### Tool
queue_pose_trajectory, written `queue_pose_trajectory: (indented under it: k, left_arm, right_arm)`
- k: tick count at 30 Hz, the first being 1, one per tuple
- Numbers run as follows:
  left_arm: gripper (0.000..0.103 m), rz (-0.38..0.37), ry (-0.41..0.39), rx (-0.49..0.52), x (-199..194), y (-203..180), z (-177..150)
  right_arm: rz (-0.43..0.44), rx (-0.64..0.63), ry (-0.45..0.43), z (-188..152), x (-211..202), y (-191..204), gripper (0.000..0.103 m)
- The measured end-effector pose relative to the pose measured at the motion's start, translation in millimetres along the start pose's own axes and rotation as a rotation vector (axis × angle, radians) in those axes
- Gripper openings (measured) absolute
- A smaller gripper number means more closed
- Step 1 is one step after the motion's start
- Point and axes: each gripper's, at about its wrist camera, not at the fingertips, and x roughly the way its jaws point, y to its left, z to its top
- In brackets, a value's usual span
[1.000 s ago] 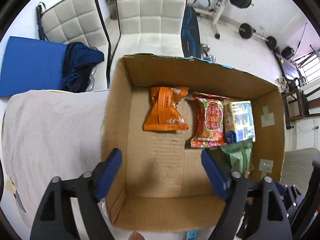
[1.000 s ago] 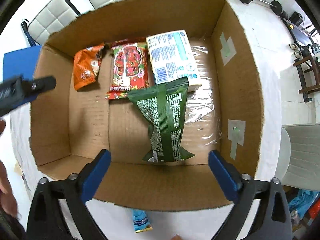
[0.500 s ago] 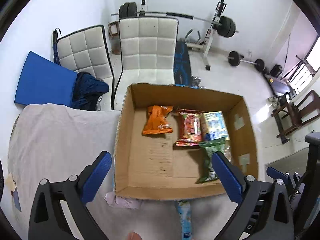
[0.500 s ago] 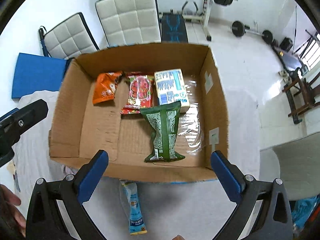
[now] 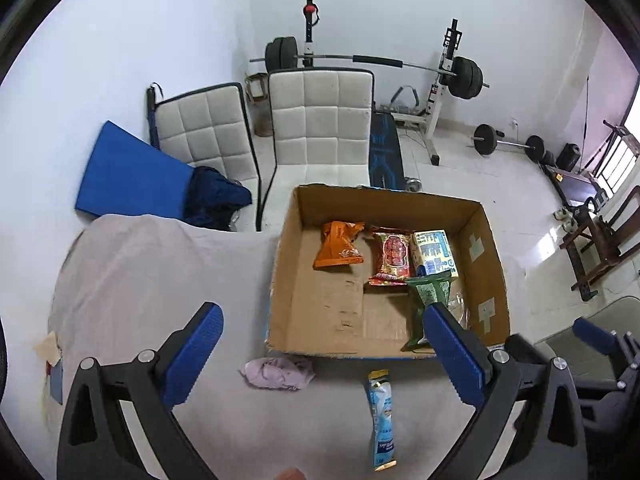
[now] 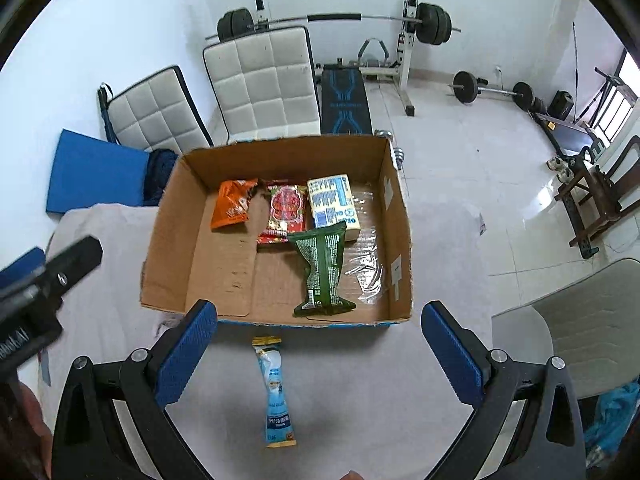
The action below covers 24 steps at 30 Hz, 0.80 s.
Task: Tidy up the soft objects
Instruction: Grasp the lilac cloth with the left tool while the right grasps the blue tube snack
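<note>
**Cardboard box part-filled, two soft things left on the cloth**

Cardboard walls of the box (image 6: 400, 240) hold four packets: an orange packet (image 6: 232, 206), a red packet (image 6: 286, 214), a pale carton (image 6: 334, 206) and a green packet (image 6: 324, 268) lying partly over clear film. We judge the task unfinished, because a blue sachet (image 6: 276, 392) and a crumpled lilac cloth (image 5: 278, 372) lie on the grey table cover (image 5: 140, 272), just outside the near wall.

Our left gripper (image 5: 320, 344) and right gripper (image 6: 316, 348) both hover above the table with their fingers wide apart, holding nothing.

What could go wrong: the sachet is flat and slick, so a shallow pinch may slide off it or gather the table cover instead. The lilac cloth lies close against the box wall, which may block one finger or get nudged. Carrying either over the wall too low could catch the rim.

Two white padded chairs (image 5: 320, 120) and a weight bench stand behind, well apart from the work.
</note>
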Motion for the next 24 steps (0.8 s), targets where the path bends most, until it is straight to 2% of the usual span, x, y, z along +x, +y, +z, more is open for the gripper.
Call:
queue_pose_trajectory:
  k: [5,8,11,16,18,20,24]
  left_arm:
    - [0.103,-0.002,0.002,-0.040,-11.6,12.0,-16.6]
    - [0.103,0.015,0.058,-0.065,-1.5,25.0,-40.8]
    - [0.103,0.052,0.189,-0.069,32.3,36.5,-79.8]
    - [0.103,0.118,0.444,-0.030,113.9,45.1,-158.6]
    - [0.103,0.121,0.547,-0.015,144.8,45.9,-185.8]
    - [0.103,0.122,0.603,-0.020,165.8,46.4,-204.5]
    - [0.103,0.128,0.685,0.012,199.5,39.2,-227.5]
  right_arm:
    - [0.013,-0.007,-0.031,-10.5,-24.3,4.1,0.103]
    - [0.005,-0.023,0.021,-26.1,-15.2,8.0,0.103]
    - [0.005,-0.033,0.125,-54.1,18.2,11.4,0.103]
    - [-0.049,-0.013,0.357,-117.9,100.1,2.2,0.103]
    - [-0.082,0.003,0.441,-143.2,130.1,-5.9,0.103]
    - [-0.130,0.003,0.503,-164.9,155.6,-12.3,0.103]
    - [-0.196,-0.017,0.546,-184.6,181.2,-17.0,0.103]
